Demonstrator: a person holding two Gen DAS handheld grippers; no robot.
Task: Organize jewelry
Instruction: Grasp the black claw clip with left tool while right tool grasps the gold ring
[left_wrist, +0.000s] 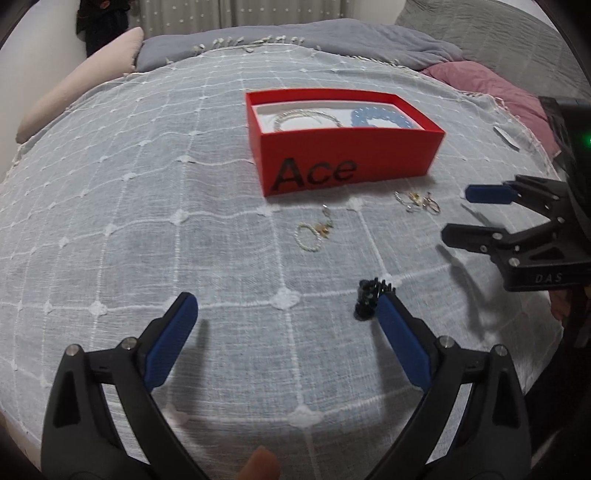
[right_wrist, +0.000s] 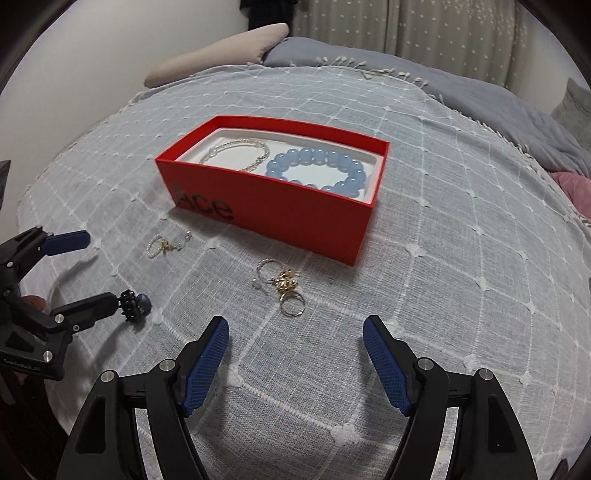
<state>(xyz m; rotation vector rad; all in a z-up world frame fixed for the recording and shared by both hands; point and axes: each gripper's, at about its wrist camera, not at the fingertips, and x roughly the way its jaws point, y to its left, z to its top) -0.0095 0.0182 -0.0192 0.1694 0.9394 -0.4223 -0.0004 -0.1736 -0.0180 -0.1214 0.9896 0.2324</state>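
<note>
I read the job as partly done. The red box (right_wrist: 288, 218) sat on the bed (right_wrist: 461, 295), on its grey checked cover, and already held two pieces on a white liner: a silver chain bracelet (right_wrist: 236, 155) at the end nearer its printed corner and a blue bead bracelet (right_wrist: 319, 168) at the other end.

Three lots were left outside, all on the cover in front of the box's long printed side. A small pearl ring with a gold charm (left_wrist: 312, 234) lay near that side. A tangle of rings and gold earrings (right_wrist: 282, 288) lay just off the box's near corner. A black claw hair clip (right_wrist: 135, 304) lay furthest from the box.

My left gripper (left_wrist: 286, 332) had its jaws wide apart with nothing between them; the clip sat touching or just beside the outer tip of one finger, and I could not tell which. My right gripper (right_wrist: 295, 360) was also spread and empty, short of the ring tangle.

The box side read "Ace" in black. One gripper body carried "DAS"; the other's lettering was too small to read.
</note>
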